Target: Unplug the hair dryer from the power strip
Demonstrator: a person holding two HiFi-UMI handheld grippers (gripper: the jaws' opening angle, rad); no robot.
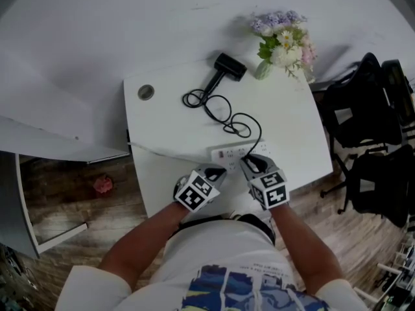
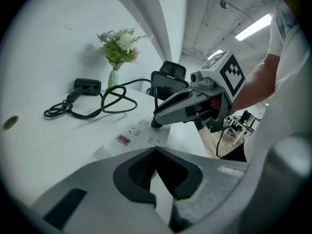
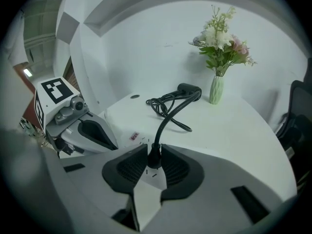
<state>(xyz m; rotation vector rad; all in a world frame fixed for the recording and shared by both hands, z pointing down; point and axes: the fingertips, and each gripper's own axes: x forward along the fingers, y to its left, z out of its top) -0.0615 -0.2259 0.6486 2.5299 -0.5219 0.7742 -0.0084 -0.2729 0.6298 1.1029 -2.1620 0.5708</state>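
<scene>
The room is bright, and the light is soft and even. In the left gripper view, long lamps (image 2: 253,27) glow on the ceiling and look washed out. The white table (image 1: 285,118) is pale, almost as bright as the wall behind it. The cord (image 1: 224,112) makes only a thin, faint shadow near the middle of the table. The floor (image 1: 65,212) past the left edge is dimmer. Both gripper views bend like a fishbowl and have black corners. Things very close look fuzzy there, like the plug (image 3: 154,156). The head view curves at its edges too.
</scene>
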